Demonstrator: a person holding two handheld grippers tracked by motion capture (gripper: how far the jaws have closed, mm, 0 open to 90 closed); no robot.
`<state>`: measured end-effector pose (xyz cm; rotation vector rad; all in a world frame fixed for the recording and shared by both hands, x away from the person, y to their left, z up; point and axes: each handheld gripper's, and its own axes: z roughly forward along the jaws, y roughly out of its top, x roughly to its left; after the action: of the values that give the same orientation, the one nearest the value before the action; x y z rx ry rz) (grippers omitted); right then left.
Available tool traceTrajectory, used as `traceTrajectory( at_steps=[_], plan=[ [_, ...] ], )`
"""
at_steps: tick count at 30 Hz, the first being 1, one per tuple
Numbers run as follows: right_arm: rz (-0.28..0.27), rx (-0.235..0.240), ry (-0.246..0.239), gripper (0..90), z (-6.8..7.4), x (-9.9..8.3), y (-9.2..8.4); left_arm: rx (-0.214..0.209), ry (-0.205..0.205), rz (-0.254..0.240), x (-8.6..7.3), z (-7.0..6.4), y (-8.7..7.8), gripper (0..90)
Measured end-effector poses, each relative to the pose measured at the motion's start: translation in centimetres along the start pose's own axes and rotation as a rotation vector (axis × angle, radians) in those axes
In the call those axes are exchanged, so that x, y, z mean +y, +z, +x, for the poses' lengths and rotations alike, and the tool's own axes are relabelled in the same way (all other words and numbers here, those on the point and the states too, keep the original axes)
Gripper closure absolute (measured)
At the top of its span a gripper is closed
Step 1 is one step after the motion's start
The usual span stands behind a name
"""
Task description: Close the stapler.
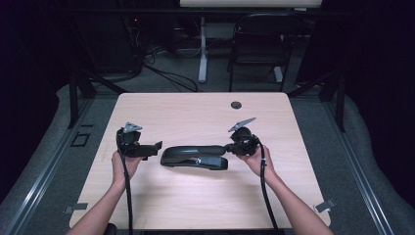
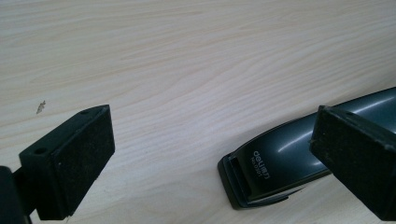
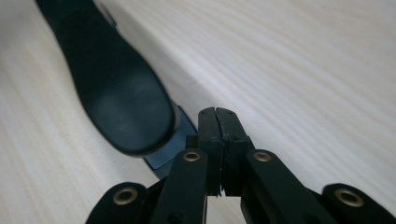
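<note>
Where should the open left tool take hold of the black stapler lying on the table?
Probably at the stapler's narrow front end, coming in level from its left. That end points at the left tool, whose jaws stand wide apart; the body lies flat and long, narrow enough to fit between them.

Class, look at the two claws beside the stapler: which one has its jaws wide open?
The left claw: its pads stand far apart beside the stapler. The right claw has its jaws pressed together.
</note>
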<state>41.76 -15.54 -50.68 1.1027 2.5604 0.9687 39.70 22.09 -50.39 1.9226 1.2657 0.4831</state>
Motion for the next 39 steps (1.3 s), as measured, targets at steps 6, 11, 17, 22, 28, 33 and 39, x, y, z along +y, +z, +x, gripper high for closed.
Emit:
traceTrajectory(
  at_steps=[6,11,17,22,28,33,39],
  plan=[
    [-0.128,0.004,0.012,89.9,0.1,1.0,-2.9,-0.002,0.003,0.001,0.0,-0.1,0.1,0.1],
    [-0.122,0.043,-0.060,89.8,2.0,1.9,-4.1,-0.001,0.005,0.004,0.0,0.0,0.2,0.1],
    [-0.044,0.029,-0.081,90.0,2.4,1.7,-2.7,-0.002,0.008,0.003,0.0,0.0,0.2,0.1],
    [-0.039,0.034,-0.071,90.0,2.2,1.5,-2.4,-0.005,0.010,0.007,0.0,0.0,0.3,0.1],
    [-0.007,0.033,-0.059,90.0,1.9,1.0,-1.4,-0.010,0.013,0.009,0.1,-0.1,0.3,0.1],
    [-0.001,0.033,-0.056,90.0,1.9,1.0,-1.3,-0.013,0.006,0.008,0.0,-0.1,0.5,0.1],
    [0.017,0.023,-0.065,90.0,1.9,0.8,-0.9,-0.018,0.014,0.015,0.0,-0.1,0.5,0.1]
  ],
)
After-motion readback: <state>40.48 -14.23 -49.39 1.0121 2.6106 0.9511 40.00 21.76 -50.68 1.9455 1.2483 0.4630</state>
